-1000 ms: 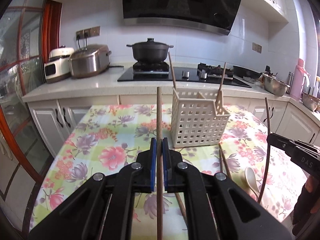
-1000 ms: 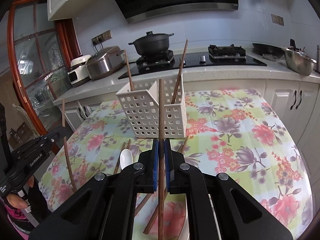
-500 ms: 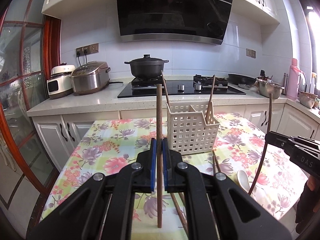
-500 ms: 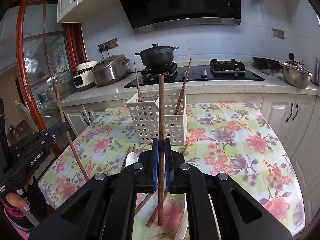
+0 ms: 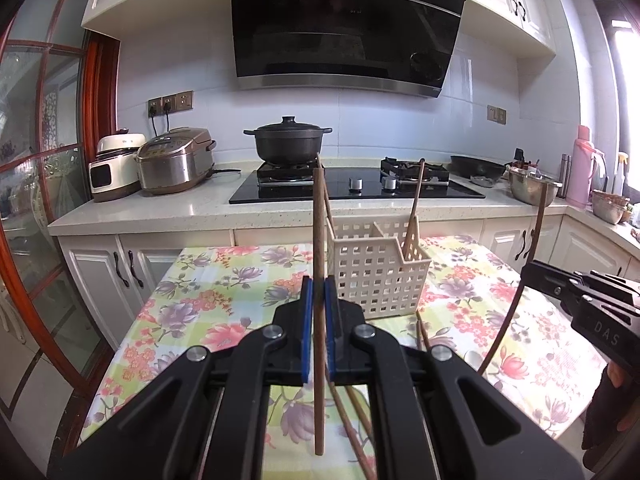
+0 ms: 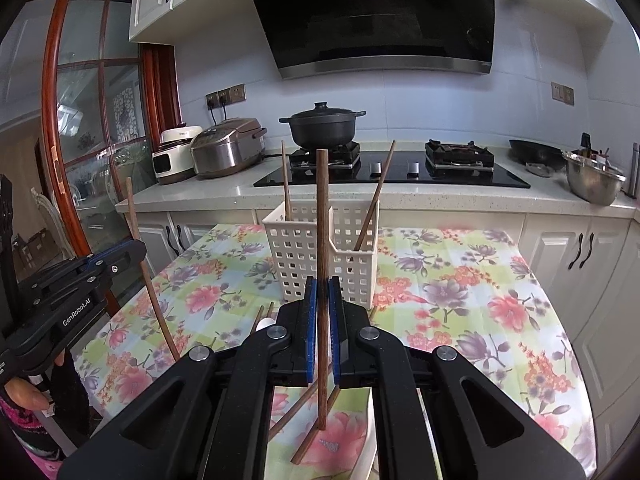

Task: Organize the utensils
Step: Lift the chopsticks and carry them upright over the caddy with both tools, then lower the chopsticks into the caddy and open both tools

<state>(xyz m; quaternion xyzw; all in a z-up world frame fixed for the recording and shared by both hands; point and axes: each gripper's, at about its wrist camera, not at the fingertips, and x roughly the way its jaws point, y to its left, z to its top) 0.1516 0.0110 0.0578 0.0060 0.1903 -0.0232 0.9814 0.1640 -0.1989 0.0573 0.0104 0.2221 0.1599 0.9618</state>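
In the left wrist view my left gripper [image 5: 317, 292] is shut on a brown chopstick [image 5: 319, 220] that stands upright, its lower tip above the floral tablecloth [image 5: 208, 304]. Just beyond it stands the white slotted utensil basket [image 5: 380, 280], with two chopsticks leaning inside. My right gripper [image 6: 322, 292] is likewise shut on an upright chopstick [image 6: 322, 208], in front of the basket [image 6: 304, 256]. Each gripper shows at the edge of the other's view, the right gripper [image 5: 530, 272] and the left gripper [image 6: 136, 250], each with its chopstick.
Several loose chopsticks [image 6: 304, 404] and a white spoon [image 6: 265, 323] lie on the table under my grippers. Behind the table runs a counter with a black pot [image 5: 287, 144] on the hob, rice cookers [image 5: 172, 160] and a steel bowl [image 6: 594, 180]. A person's hand [image 6: 24, 396] is at far left.
Both grippers have risen with their chopsticks, whose lower tips now hang clear of the table. The basket sits lower and farther off in both views.
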